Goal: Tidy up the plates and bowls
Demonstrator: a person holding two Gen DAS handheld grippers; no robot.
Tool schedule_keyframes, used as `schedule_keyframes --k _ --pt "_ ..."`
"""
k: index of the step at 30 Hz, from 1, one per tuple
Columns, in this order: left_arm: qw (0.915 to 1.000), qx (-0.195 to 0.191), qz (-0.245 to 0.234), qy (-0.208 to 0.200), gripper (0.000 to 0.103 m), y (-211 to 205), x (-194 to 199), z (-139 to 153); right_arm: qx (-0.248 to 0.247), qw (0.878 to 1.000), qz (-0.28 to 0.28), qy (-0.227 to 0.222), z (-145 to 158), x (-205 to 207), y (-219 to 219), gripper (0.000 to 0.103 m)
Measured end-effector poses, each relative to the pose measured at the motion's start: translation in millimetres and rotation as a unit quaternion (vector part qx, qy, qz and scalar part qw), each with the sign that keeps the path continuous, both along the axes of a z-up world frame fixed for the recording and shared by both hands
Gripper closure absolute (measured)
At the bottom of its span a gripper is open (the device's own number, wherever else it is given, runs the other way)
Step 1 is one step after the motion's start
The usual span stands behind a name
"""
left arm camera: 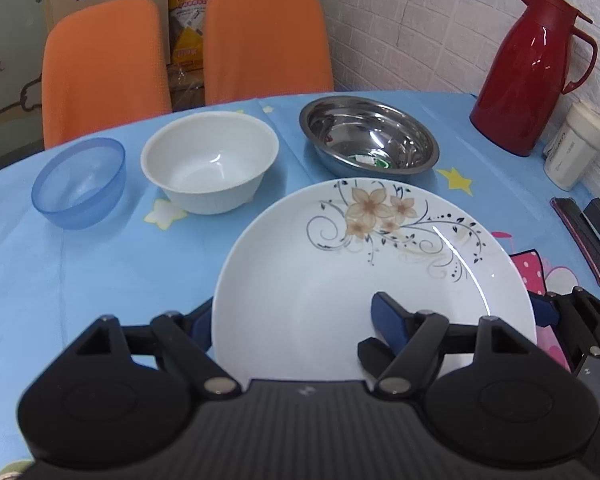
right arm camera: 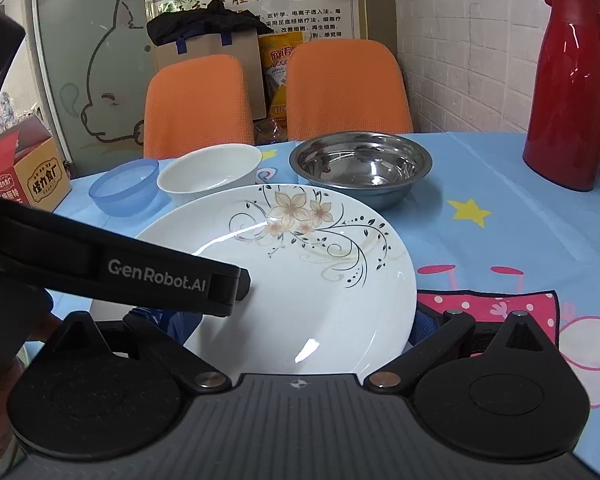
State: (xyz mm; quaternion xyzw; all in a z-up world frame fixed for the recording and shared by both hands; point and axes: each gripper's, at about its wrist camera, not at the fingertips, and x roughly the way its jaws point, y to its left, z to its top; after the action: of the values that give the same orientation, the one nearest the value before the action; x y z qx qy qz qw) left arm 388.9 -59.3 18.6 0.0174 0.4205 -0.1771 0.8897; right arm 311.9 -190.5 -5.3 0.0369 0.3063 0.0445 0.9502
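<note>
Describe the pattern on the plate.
White plate with beige flowers and dark swirling vines along its far side; clearest in the right wrist view.

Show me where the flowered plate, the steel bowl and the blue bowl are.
flowered plate [left arm camera: 340,280]: left wrist view, on its bare white centre.
steel bowl [left arm camera: 370,138]: left wrist view, on its shiny inner wall.
blue bowl [right arm camera: 125,192]: right wrist view, on its outer side.

White plate [left arm camera: 340,280] with tan flower print on far rim, upright, near centre of table. Three empty bowls in row just beyond it, all upright, apart from each other: blue translucent bowl [left arm camera: 79,182] far left; white bowl [left arm camera: 210,162] in middle; steel bowl [left arm camera: 369,135] far right, shallow, shiny, small label inside.
</note>
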Motion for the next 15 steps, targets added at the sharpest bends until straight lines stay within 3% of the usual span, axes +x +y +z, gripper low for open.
schedule_keyframes --k 7,15 --pt "0.9995 -0.011 0.016 -0.024 0.029 30 -37 31 -0.01 1.0 0.014 -0.023 27 -28 23 0.014" --pt "0.9965 -0.022 0.066 -0.046 0.028 100 -98 63 -0.02 0.996 0.063 -0.061 59 -74 81 0.014"
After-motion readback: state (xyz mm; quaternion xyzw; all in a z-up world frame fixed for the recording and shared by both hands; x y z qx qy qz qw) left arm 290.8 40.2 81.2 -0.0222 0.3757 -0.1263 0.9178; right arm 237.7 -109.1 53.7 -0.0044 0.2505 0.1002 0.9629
